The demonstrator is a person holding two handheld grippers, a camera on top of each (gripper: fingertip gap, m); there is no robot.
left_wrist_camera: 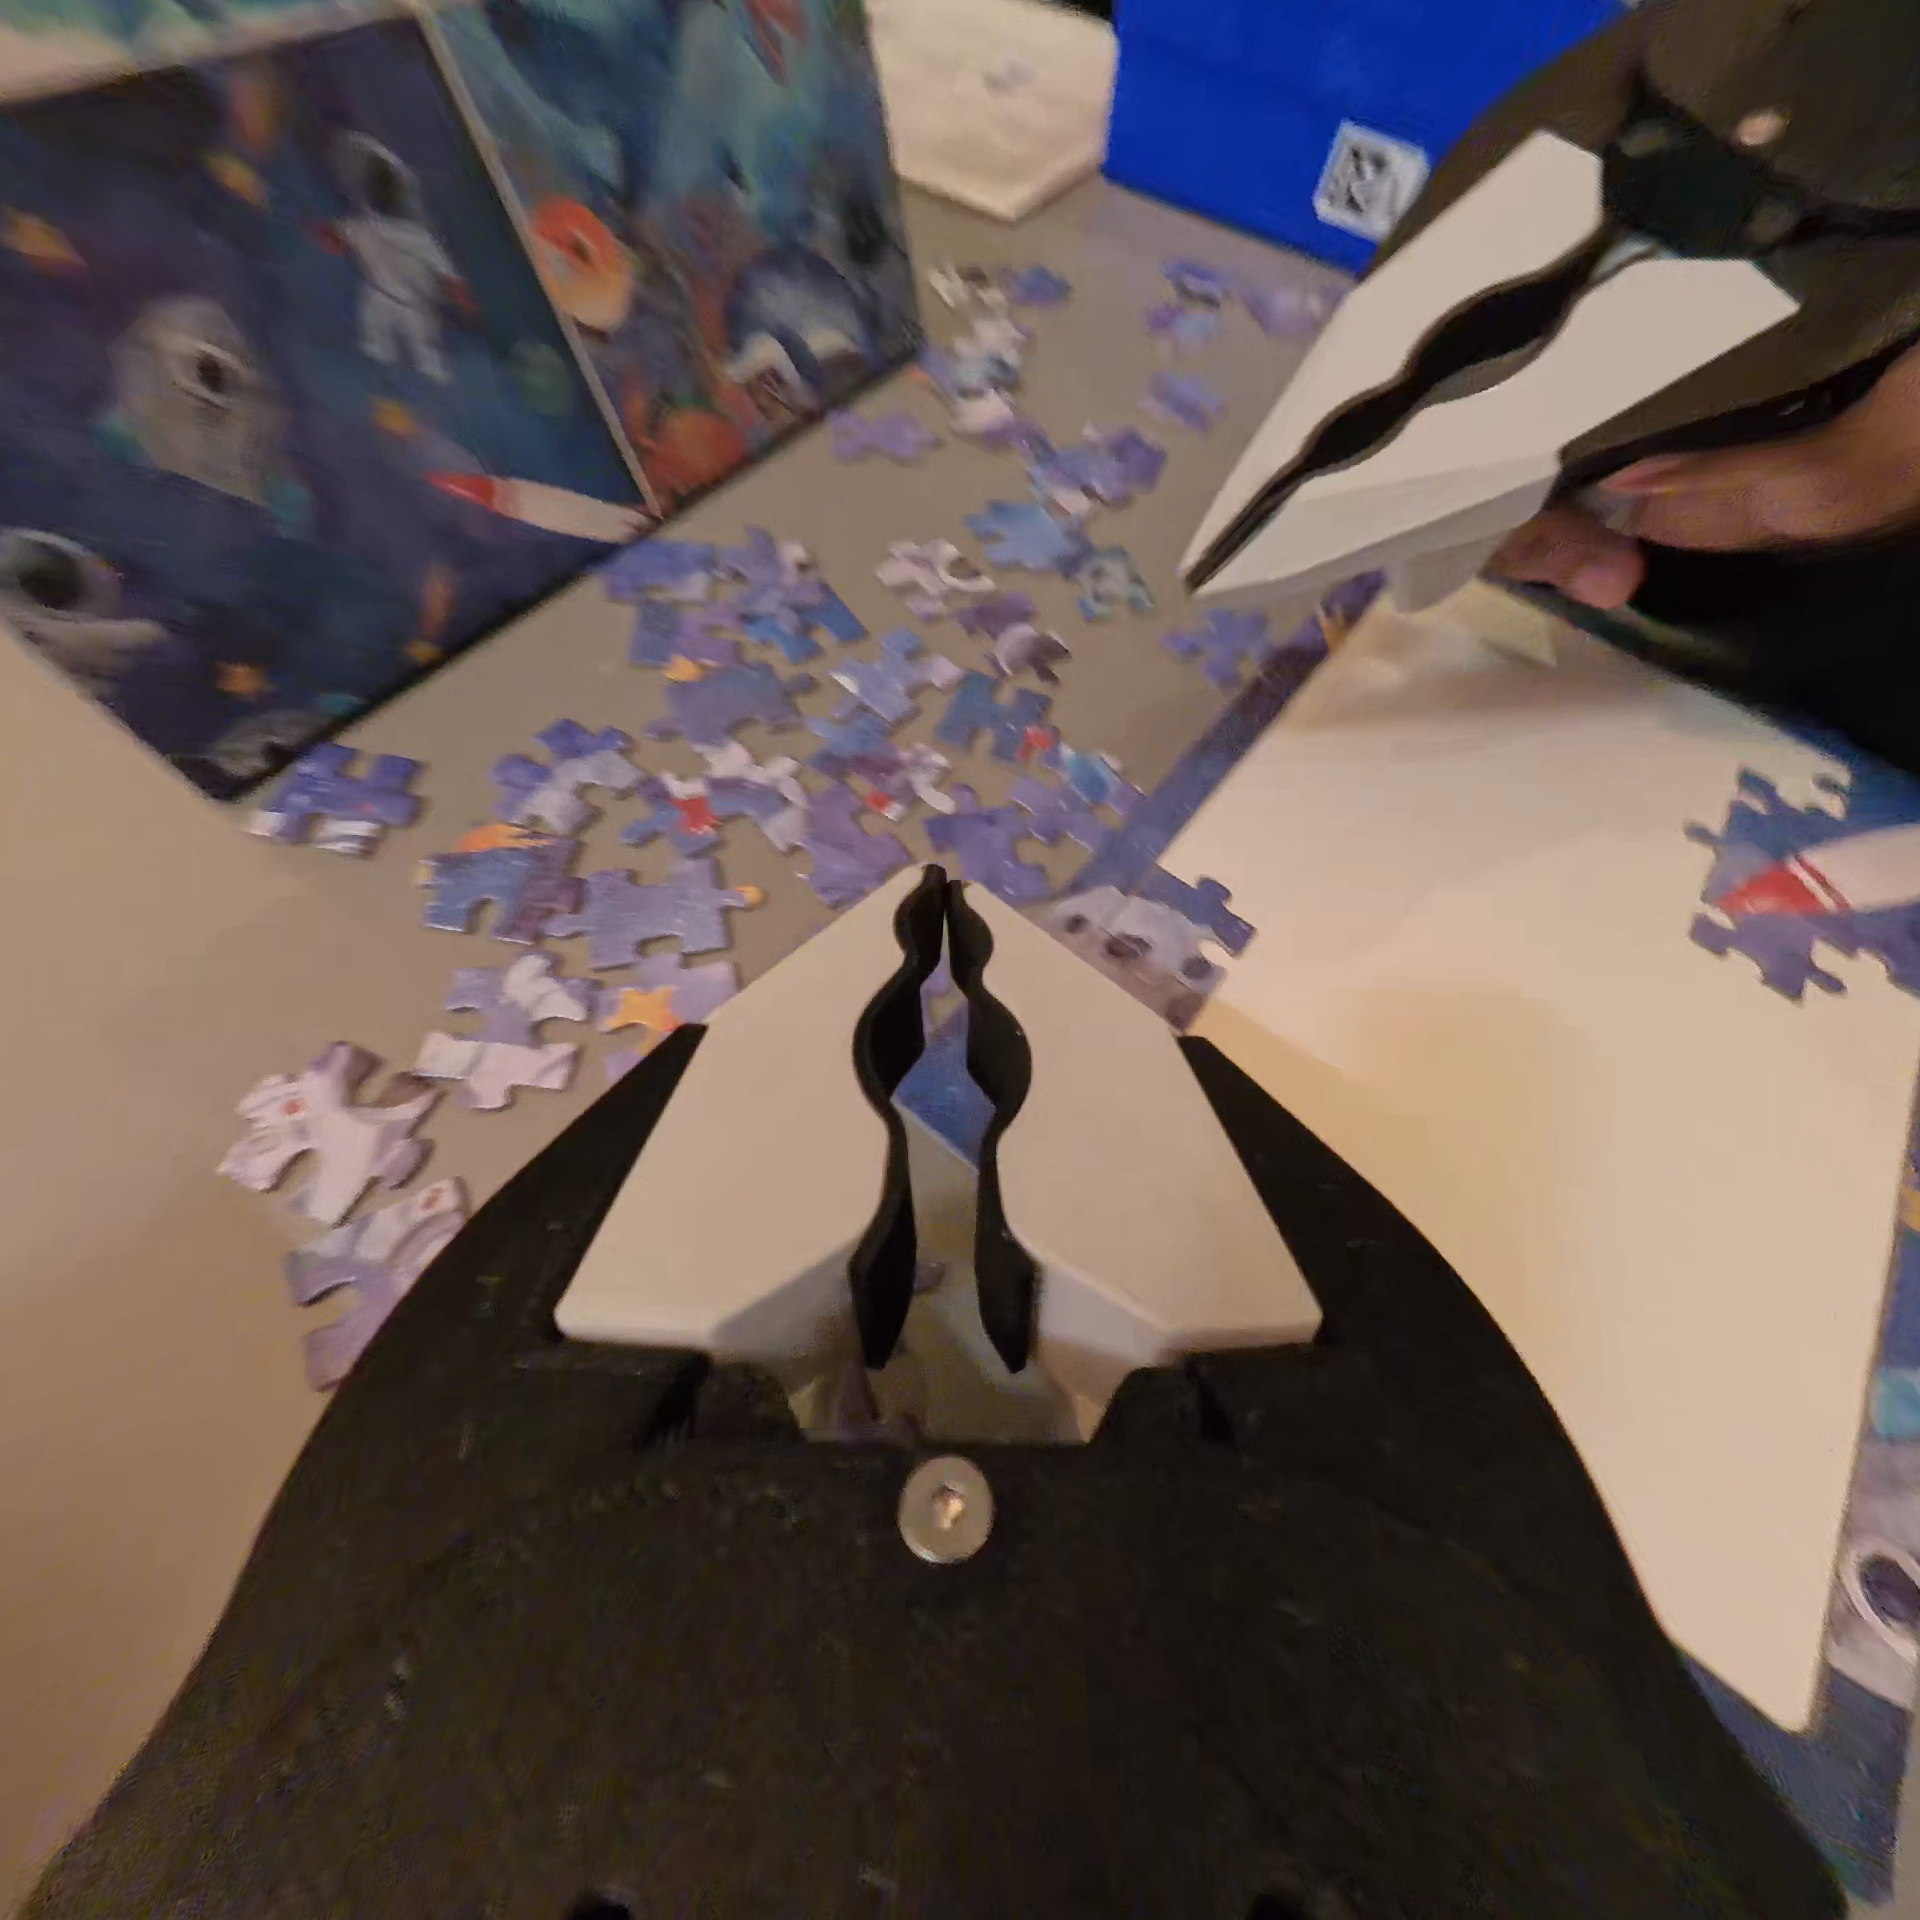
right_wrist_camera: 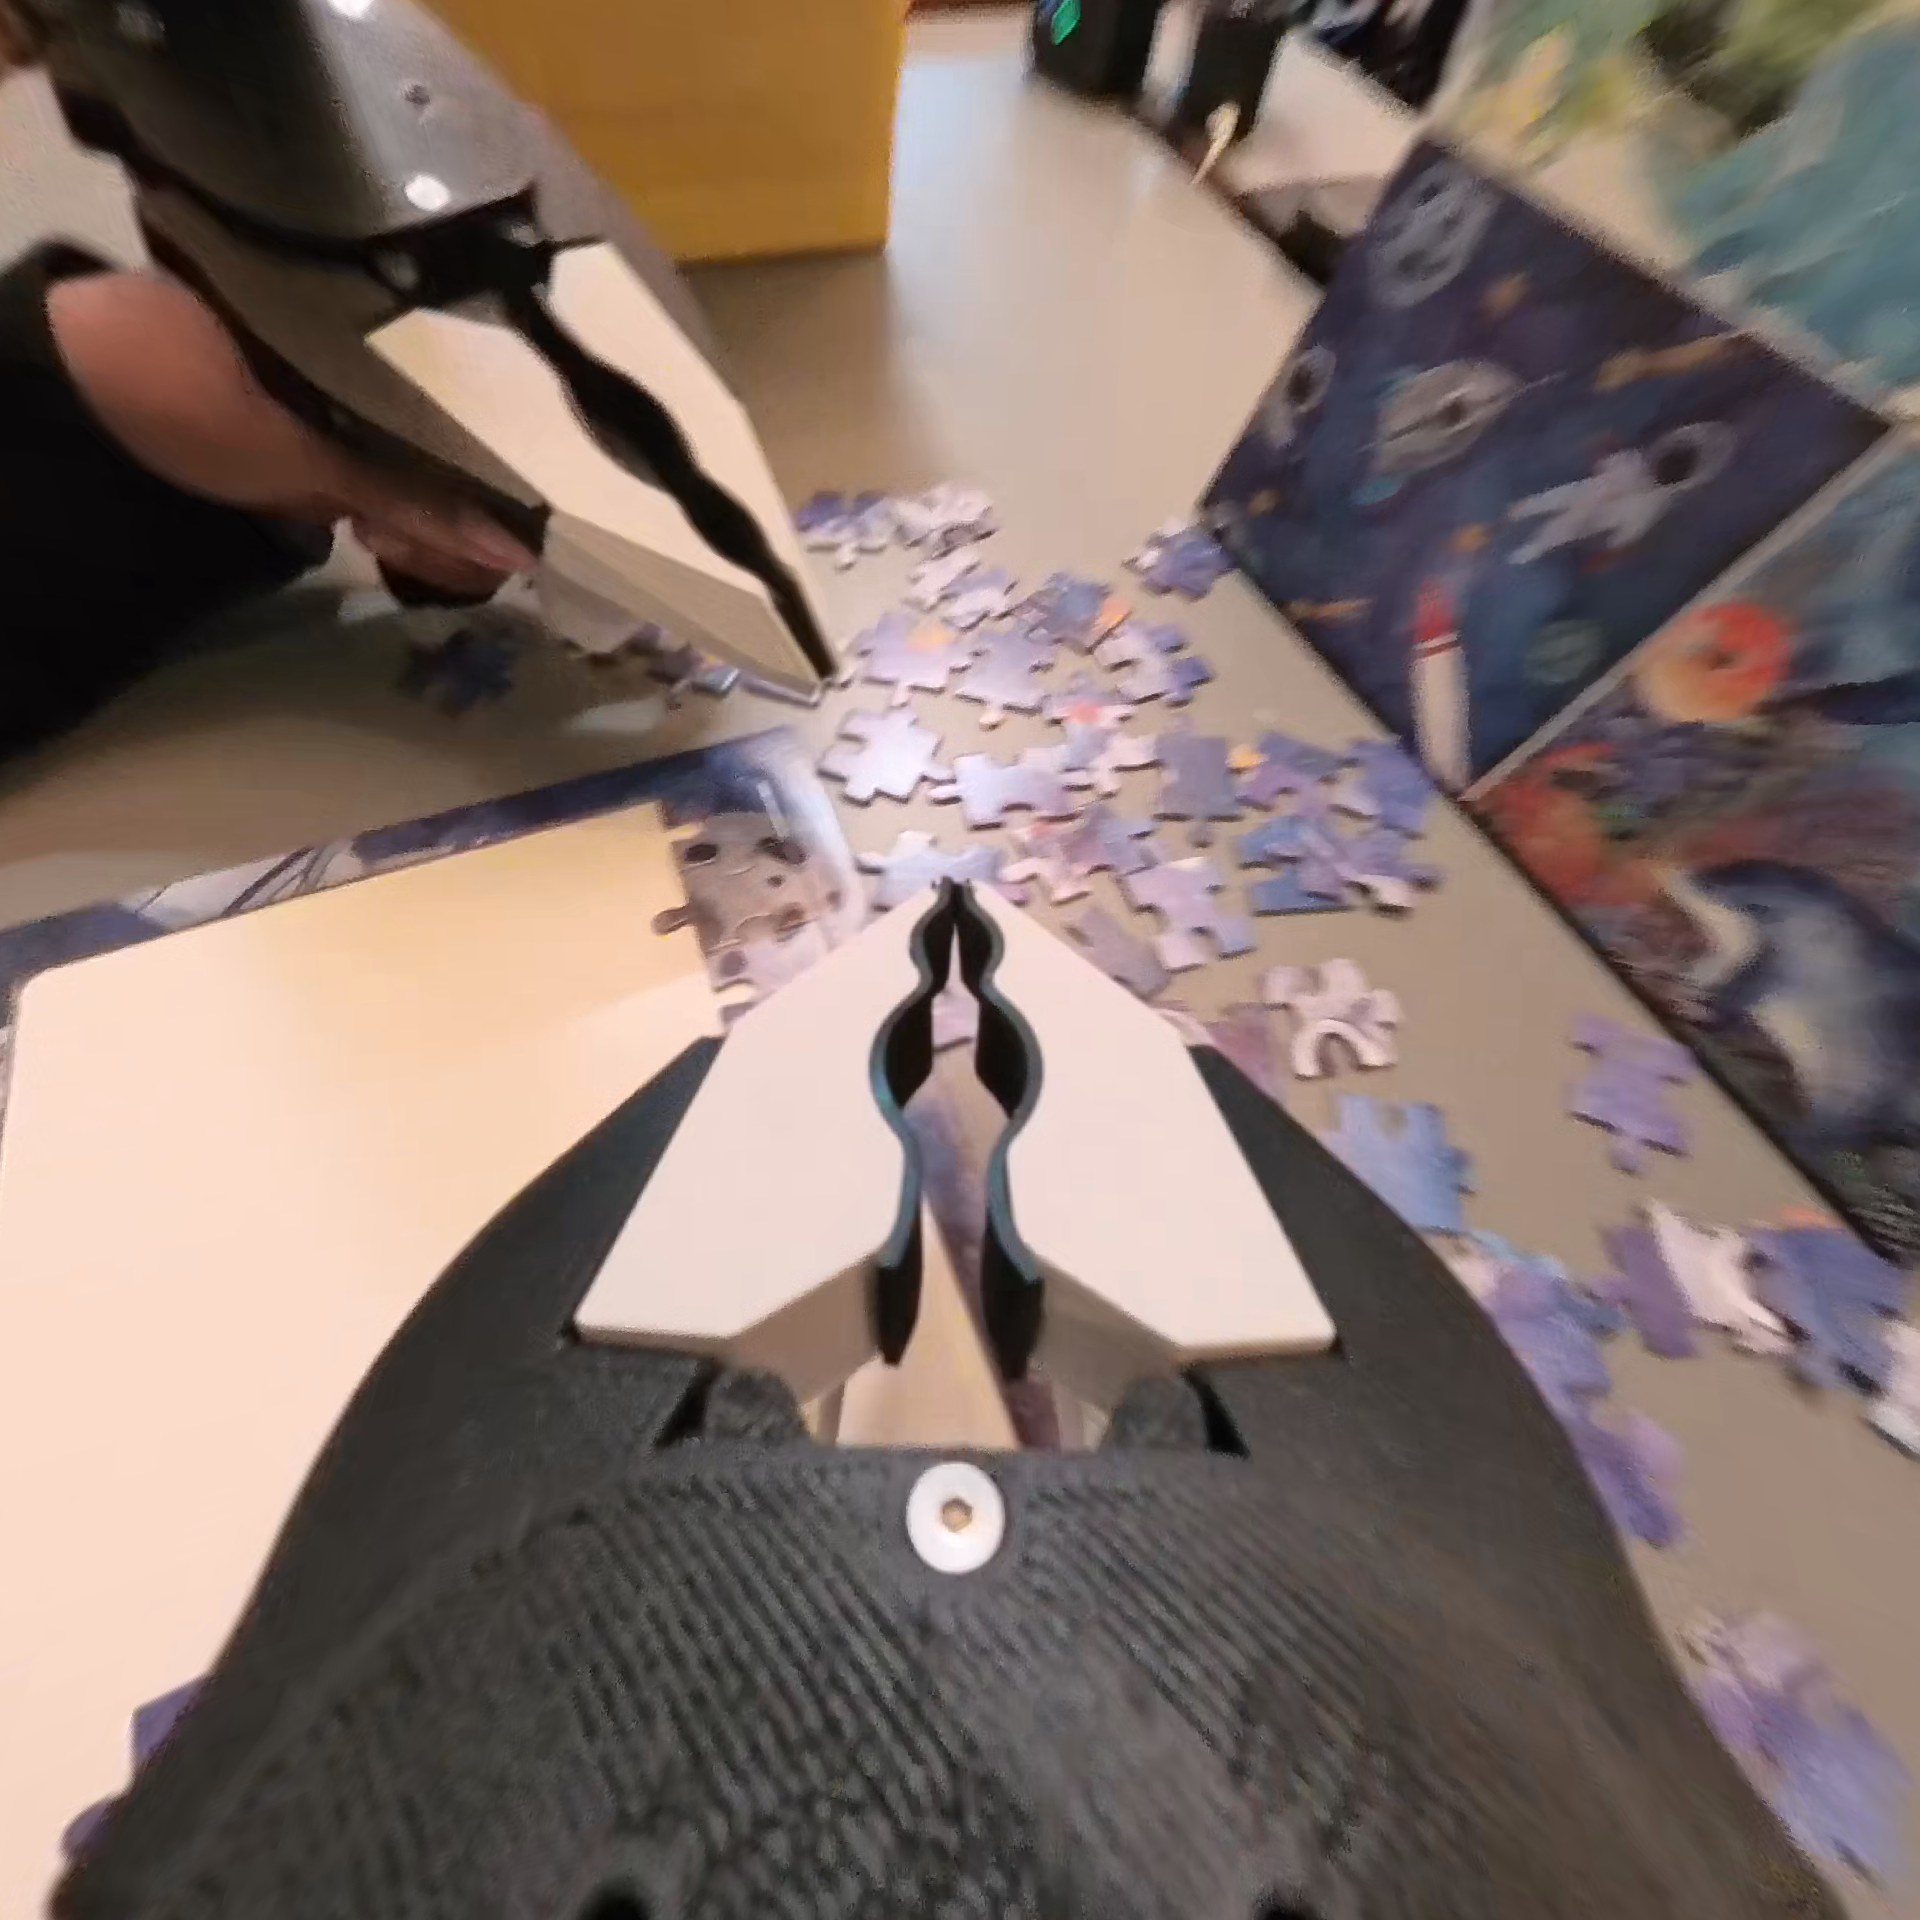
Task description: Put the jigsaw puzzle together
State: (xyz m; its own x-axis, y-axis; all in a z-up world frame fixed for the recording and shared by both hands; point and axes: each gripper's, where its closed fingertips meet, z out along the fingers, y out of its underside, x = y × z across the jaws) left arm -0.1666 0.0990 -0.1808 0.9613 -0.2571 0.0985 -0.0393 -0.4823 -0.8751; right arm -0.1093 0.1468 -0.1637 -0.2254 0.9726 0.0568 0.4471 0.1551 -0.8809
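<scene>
My left gripper (left_wrist_camera: 940, 883) is shut, tips touching with nothing between them, low over the near corner of a white puzzle board (left_wrist_camera: 1507, 935). Several blue and purple puzzle pieces (left_wrist_camera: 727, 707) lie loose on the grey table ahead of it. A few joined grey pieces (left_wrist_camera: 1153, 935) sit in that board corner. My right gripper (right_wrist_camera: 954, 894) is also shut with nothing between its tips, above the same corner pieces (right_wrist_camera: 748, 894) and the board (right_wrist_camera: 312, 1039). Loose pieces (right_wrist_camera: 1091, 748) spread ahead of it. Each gripper shows in the other's view, shut: the right gripper (left_wrist_camera: 1195, 582) and the left gripper (right_wrist_camera: 821, 670).
Two upright space-themed picture panels (left_wrist_camera: 291, 364) stand along the table, also in the right wrist view (right_wrist_camera: 1507, 468). A blue box (left_wrist_camera: 1247, 104) and a yellow box (right_wrist_camera: 707, 114) stand at the back. Joined rocket pieces (left_wrist_camera: 1787, 894) lie on the board. A hand (left_wrist_camera: 1662, 499) holds the right gripper.
</scene>
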